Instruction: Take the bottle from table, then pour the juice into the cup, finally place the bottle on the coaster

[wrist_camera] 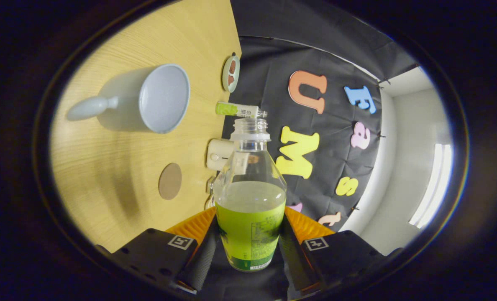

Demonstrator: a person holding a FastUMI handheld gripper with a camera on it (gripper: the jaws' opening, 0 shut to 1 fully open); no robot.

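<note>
Now I have the gripper (250,242) pinching the uncapped bottle (250,209) and rolled over, so I judge pouring comes next: bring its mouth above the cup (160,98).

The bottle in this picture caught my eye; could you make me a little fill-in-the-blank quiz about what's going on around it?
1. The gripper has both fingers pressed on the ____.
2. The bottle has no ____ on its open neck.
3. The liquid inside the bottle is ____ in colour.
4. On the wooden table, the round brown coaster lies bare, and the cup near it has a ____ sticking out.

Missing words: bottle; cap; green; handle
</note>
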